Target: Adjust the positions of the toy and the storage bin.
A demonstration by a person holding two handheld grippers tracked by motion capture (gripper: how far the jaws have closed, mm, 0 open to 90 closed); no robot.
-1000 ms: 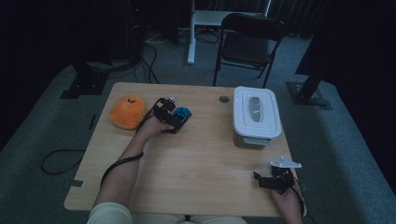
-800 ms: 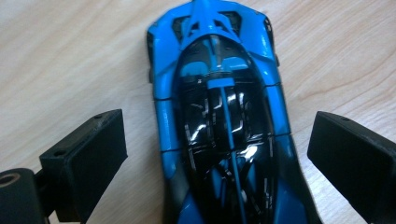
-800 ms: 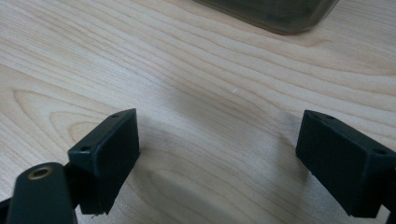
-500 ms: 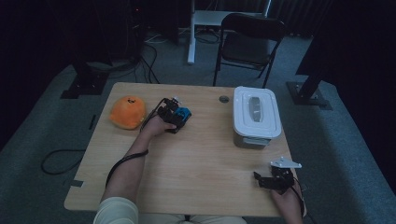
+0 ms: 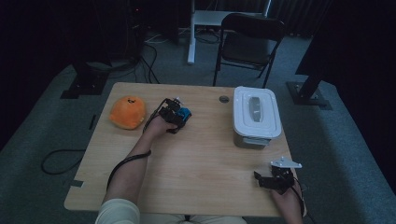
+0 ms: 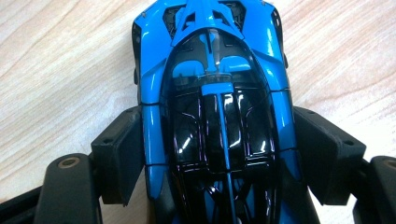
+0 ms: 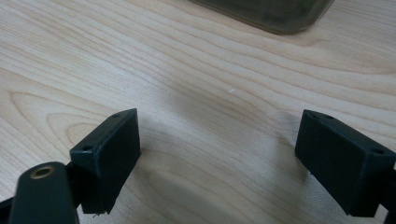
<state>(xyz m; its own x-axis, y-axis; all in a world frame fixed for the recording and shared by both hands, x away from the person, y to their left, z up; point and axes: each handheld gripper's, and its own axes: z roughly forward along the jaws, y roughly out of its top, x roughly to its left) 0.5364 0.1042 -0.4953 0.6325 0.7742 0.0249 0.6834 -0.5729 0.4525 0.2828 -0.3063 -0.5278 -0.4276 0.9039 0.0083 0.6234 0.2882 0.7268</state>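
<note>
Toy car (image 6: 215, 112) is straddled by the left hand-held gripper (image 5: 173, 115): in the left gripper view one black jaw is seen on each flank, roughly mid-body, both pads flush against the blue side panels or very nearly so. Grip is judged closed on the car; how firm it is cannot be told.

Long axis of the car is lined up with the gripper's own pointing direction, one end of the car away from the hand, so the jaws bear across the narrow width. That alignment is what a lift or slide depends on; a skewed car would be expected to twist out.

In the high view the car (image 5: 183, 113) is seen on the surface (image 5: 196, 158) at the far-left part, just right of an orange plush toy (image 5: 127, 112) and well left of a white lidded box (image 5: 256, 114).

Right hand-held gripper (image 5: 276, 181) is held at the near right edge, jaws wide apart, nothing between them, bare wood under them (image 7: 210, 116). It is well apart from the car, so the left hand is the nearer one by far.
</note>
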